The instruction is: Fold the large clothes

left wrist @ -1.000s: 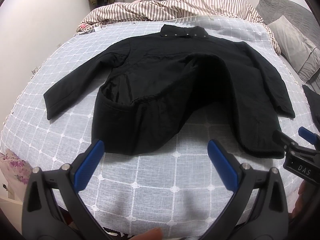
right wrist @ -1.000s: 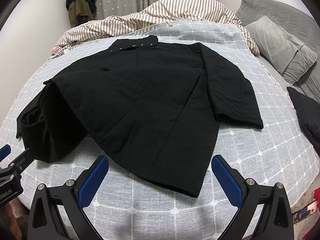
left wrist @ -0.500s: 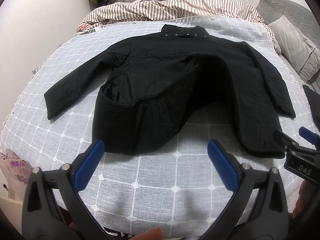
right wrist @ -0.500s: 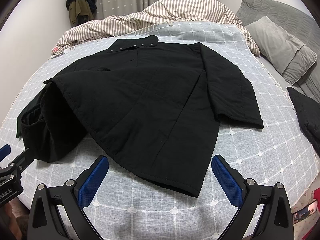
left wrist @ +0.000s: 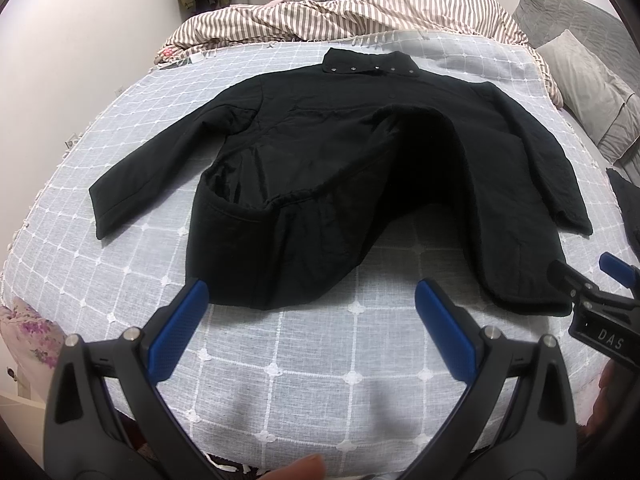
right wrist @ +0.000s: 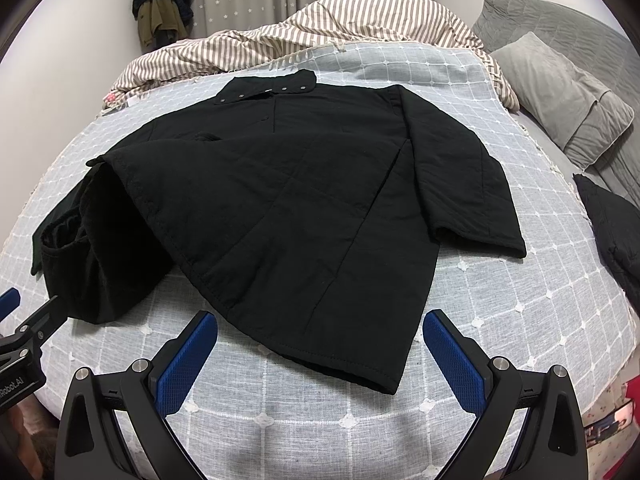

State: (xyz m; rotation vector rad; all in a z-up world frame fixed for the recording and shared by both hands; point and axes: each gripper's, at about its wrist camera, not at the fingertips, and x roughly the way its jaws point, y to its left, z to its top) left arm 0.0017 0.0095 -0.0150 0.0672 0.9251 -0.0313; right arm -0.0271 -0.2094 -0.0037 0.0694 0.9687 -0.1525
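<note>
A black quilted jacket [left wrist: 360, 152] lies spread on the bed, collar at the far side, both sleeves out. Its front panel stands lifted in an arch, showing the lining. It also shows in the right wrist view [right wrist: 304, 208], with its hem corner nearest me. My left gripper [left wrist: 312, 304] is open and empty, hovering just short of the jacket's near hem. My right gripper [right wrist: 320, 336] is open and empty, its blue pads either side of the hem corner, above the bed. The right gripper also shows in the left wrist view [left wrist: 592, 292].
The bed has a grey grid-patterned cover [left wrist: 320, 360]. A striped duvet [left wrist: 360, 12] is bunched at the far end. Grey pillows [right wrist: 560, 92] lie at the right. Another dark garment [right wrist: 612, 224] sits at the right edge. Clothes hang on the far wall [right wrist: 164, 0].
</note>
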